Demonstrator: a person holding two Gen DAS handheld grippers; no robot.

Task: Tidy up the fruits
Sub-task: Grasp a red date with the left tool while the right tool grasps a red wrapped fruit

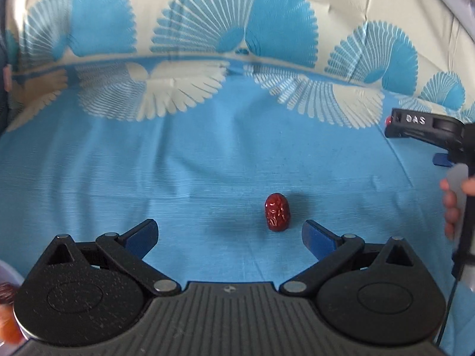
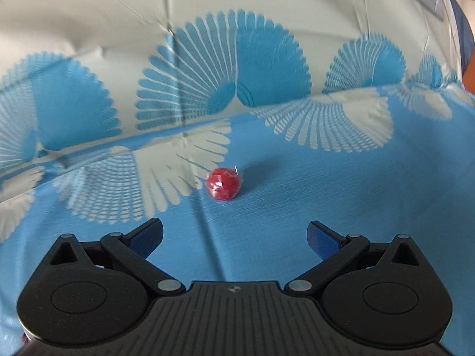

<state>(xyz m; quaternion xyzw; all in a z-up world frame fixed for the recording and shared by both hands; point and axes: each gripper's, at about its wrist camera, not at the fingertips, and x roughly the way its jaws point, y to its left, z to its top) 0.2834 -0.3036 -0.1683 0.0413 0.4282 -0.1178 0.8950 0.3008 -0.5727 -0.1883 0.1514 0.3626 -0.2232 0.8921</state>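
a blue cloth (image 1: 207, 163) with pale fan-shaped prints covered the tabletop, and its far part rose behind as a cream backdrop with blue fans.

in the left wrist view, the left claw (image 1: 230, 234) stood wide open, its two blue-padded fingers spread apart and holding nothing. a wrinkled dark red jujube (image 1: 277, 216) lay on the cloth just ahead of the claw, closer to the right-hand finger than to the other one and touching neither. at the right edge of that view the right claw (image 1: 415, 127) showed from the side, black with white lettering, and the person's hand (image 1: 454, 198) gripped its handle. a small red spot showed at its tip, too little to identify. at the lower left edge, part of a pale plate (image 1: 10, 273) carried a dark red fruit and an orange one, both mostly hidden by the claw's body.

in the right wrist view, the right claw (image 2: 234, 235) was also wide open and empty. a small round red fruit in shiny clear wrap (image 2: 222, 185) sat on the cloth ahead of it, apart from both fingers and near the middle.
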